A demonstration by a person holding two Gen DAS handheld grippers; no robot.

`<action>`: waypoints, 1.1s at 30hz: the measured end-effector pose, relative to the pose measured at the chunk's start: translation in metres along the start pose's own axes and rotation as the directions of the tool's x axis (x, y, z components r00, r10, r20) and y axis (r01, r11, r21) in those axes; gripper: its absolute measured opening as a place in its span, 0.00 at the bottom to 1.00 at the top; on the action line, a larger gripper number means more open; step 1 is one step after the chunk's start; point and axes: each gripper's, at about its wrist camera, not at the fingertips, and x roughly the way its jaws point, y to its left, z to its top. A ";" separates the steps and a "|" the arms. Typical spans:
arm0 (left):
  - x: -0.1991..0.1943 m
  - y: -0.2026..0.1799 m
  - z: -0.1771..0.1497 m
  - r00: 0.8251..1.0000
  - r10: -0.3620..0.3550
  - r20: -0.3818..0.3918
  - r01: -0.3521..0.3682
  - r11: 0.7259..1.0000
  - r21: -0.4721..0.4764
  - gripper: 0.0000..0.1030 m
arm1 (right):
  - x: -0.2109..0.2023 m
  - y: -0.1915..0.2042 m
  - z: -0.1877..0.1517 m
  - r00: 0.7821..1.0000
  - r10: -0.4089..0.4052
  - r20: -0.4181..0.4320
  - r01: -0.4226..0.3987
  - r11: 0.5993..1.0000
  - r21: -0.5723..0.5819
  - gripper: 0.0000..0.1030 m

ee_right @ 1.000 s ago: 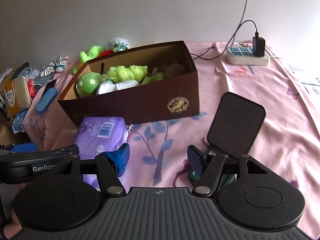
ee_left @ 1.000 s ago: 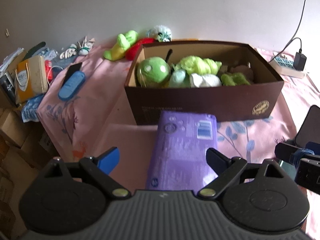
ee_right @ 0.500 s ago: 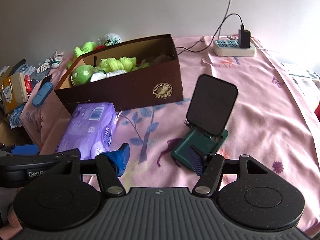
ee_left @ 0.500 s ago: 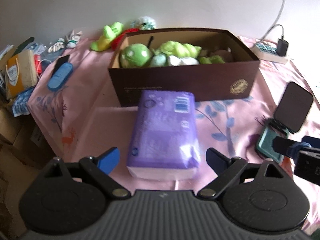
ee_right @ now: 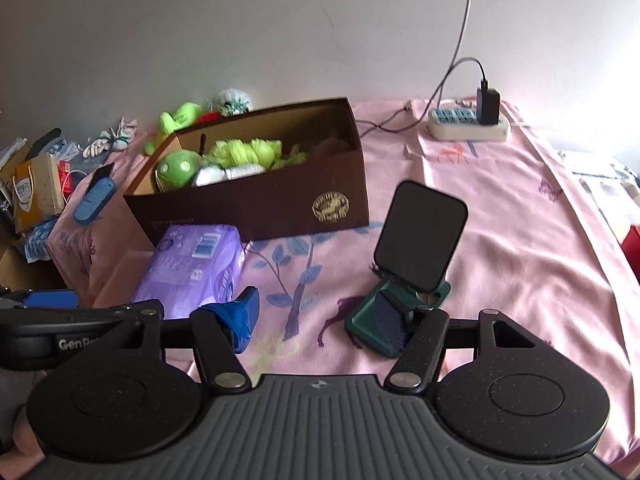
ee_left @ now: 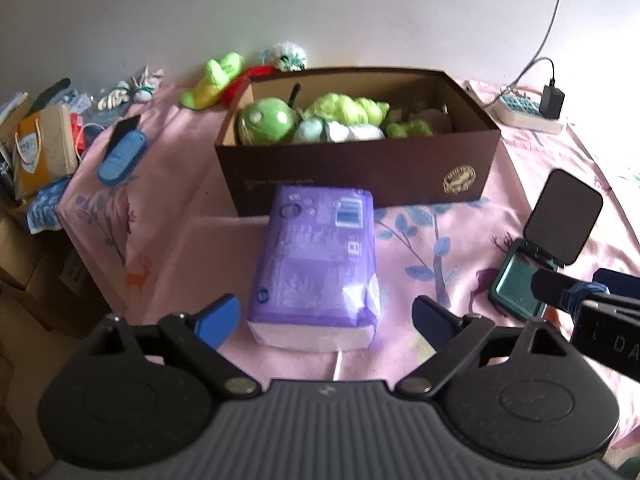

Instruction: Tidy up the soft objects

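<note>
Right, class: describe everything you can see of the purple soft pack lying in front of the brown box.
The purple soft pack is a plump, rectangular packet in glossy plastic wrap, with pale printed panels and a barcode label near its far end and a whitish near end. It lies flat on the pink patterned cloth, lengthwise toward the brown box, its far end at or close to the box's front wall. Nothing grips it; the open left gripper frames its near end.

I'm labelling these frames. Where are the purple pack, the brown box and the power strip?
purple pack [ee_left: 316, 256]: left wrist view, top face.
brown box [ee_left: 360, 172]: left wrist view, front wall.
power strip [ee_right: 460, 128]: right wrist view, socket face.
</note>
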 end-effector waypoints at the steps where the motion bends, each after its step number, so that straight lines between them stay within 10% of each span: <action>1: 0.000 0.002 0.002 1.000 0.004 0.003 -0.004 1.000 -0.004 0.91 | 0.000 0.001 0.002 1.000 -0.001 0.009 0.001 1.000 -0.002 0.48; 33: 0.068 0.035 0.113 0.983 0.118 0.140 -0.111 0.992 -0.061 0.91 | 0.065 0.041 0.095 0.983 -0.048 0.175 0.055 0.998 -0.033 0.48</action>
